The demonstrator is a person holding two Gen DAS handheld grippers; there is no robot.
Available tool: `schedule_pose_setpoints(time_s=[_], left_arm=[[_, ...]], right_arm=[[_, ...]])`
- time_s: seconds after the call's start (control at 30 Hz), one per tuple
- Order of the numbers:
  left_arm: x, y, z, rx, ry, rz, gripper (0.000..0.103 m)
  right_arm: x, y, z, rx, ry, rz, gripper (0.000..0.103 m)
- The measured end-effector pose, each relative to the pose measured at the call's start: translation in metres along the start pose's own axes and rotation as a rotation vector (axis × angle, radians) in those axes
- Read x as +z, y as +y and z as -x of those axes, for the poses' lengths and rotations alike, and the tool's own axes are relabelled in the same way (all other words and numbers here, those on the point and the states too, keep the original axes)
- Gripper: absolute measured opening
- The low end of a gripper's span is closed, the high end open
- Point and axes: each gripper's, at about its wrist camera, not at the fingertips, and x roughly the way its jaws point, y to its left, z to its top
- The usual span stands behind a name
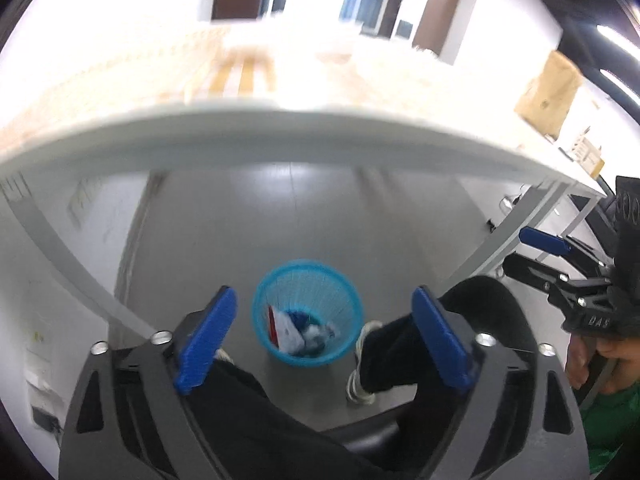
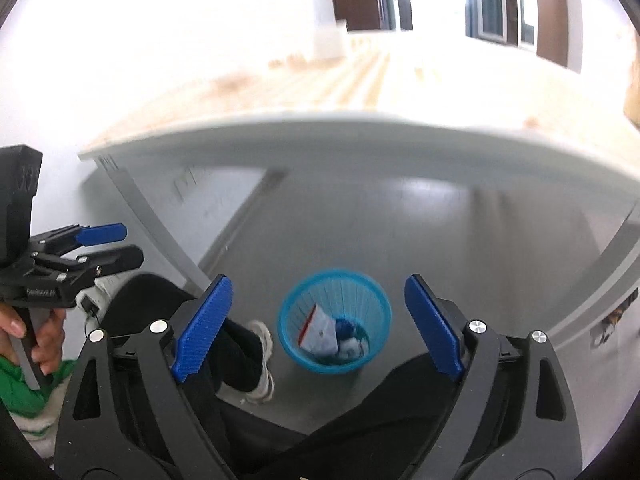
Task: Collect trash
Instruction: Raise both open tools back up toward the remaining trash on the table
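Note:
A blue mesh trash bin (image 1: 307, 312) stands on the grey floor under the table. It also shows in the right wrist view (image 2: 335, 320). It holds crumpled trash, with a white and red wrapper (image 2: 320, 330) on top. My left gripper (image 1: 326, 336) is open and empty, hanging above the bin. My right gripper (image 2: 318, 326) is open and empty too, also above the bin. Each gripper shows in the other's view, the right one (image 1: 552, 252) at the far right, the left one (image 2: 102, 242) at the far left.
The white table edge (image 1: 280, 136) runs across above the bin, with its grey legs (image 1: 60, 248) on both sides. A brown paper bag (image 1: 550, 92) sits on the table at the right. The person's legs and white shoes (image 2: 262, 360) are beside the bin.

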Motion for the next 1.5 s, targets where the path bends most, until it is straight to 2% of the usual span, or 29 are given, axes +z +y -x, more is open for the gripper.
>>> schedule_pose_setpoints(time_s=[0.03,0.13,0.23,0.5,0.67,0.93,1.3,1.5], left_arm=[[0.001,-0.004,0.009,0.020,-0.024,-0.026,0.097],[0.006,-0.014,0.029,0.102,-0.090,-0.089,0.097],[0.013,-0.014,0.039,0.111,-0.122,-0.092,0.097],[0.043,-0.009,0.056,0.141,-0.191,-0.066,0.097],[0.062,-0.002,0.048,0.173,-0.205,-0.062,0.097],[0.097,0.016,0.018,0.182,-0.183,-0.025,0.097],[0.152,0.040,-0.013,0.163,-0.162,0.029,0.097],[0.175,0.048,-0.031,0.160,-0.143,0.025,0.097]], right_arm=[[0.006,0.003,0.007,0.000,-0.018,0.004,0.088],[0.027,0.006,0.032,0.005,-0.086,-0.001,0.093],[0.046,0.008,0.049,-0.001,-0.132,-0.005,0.094],[0.086,0.009,0.058,0.008,-0.195,0.007,0.094],[0.110,0.006,0.036,0.025,-0.204,0.005,0.094],[0.159,0.006,0.003,0.041,-0.201,0.032,0.094],[0.209,-0.009,-0.048,0.076,-0.177,-0.021,0.092],[0.234,-0.018,-0.071,0.071,-0.158,-0.025,0.091]])
